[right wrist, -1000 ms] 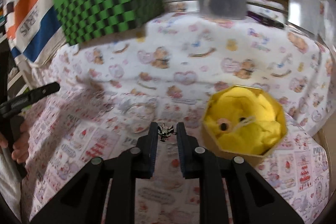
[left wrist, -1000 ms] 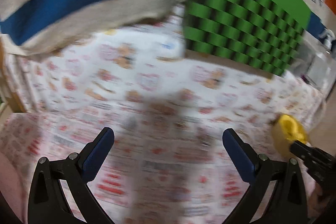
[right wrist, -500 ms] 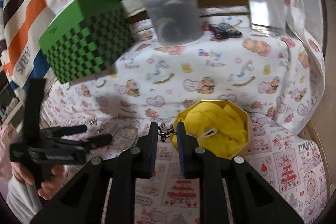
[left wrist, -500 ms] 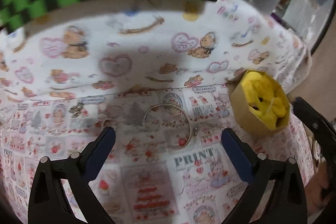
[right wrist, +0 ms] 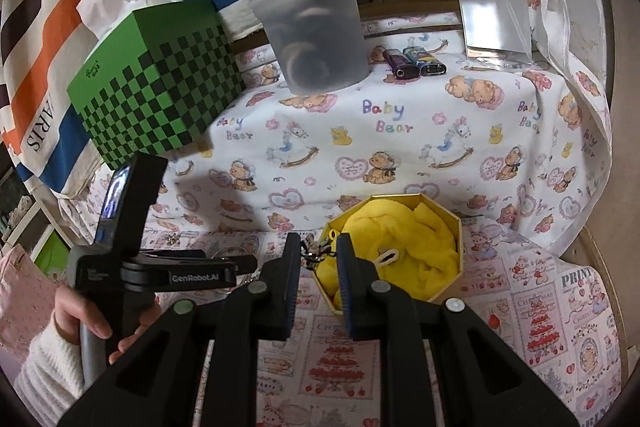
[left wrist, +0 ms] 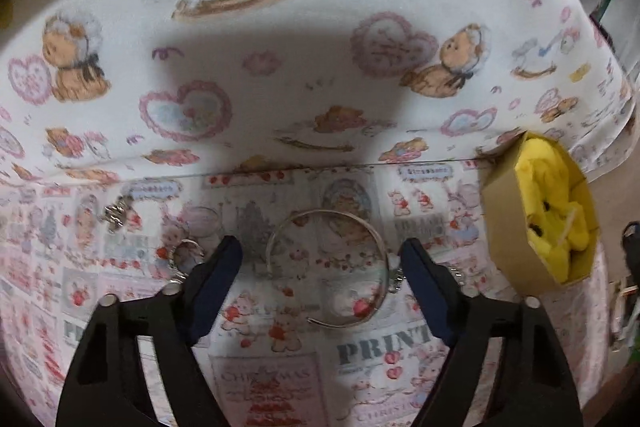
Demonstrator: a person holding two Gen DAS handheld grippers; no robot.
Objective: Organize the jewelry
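Jaws closing, left gripper (left wrist: 322, 253) straddles thin, round silver bangle (left wrist: 328, 267).

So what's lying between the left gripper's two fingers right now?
In the left wrist view, the open silver bangle lies flat on the printed cloth between the left gripper fingers, which have just been closing in; neither pad presses it yet.

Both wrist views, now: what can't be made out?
- Left wrist: small silver charm, blurred, type unclear.
- Left wrist: ring, partly behind the left gripper finger.
- Right wrist: dark piece in the right gripper, too small to identify.
- Right wrist: frosted tub, contents hazy.
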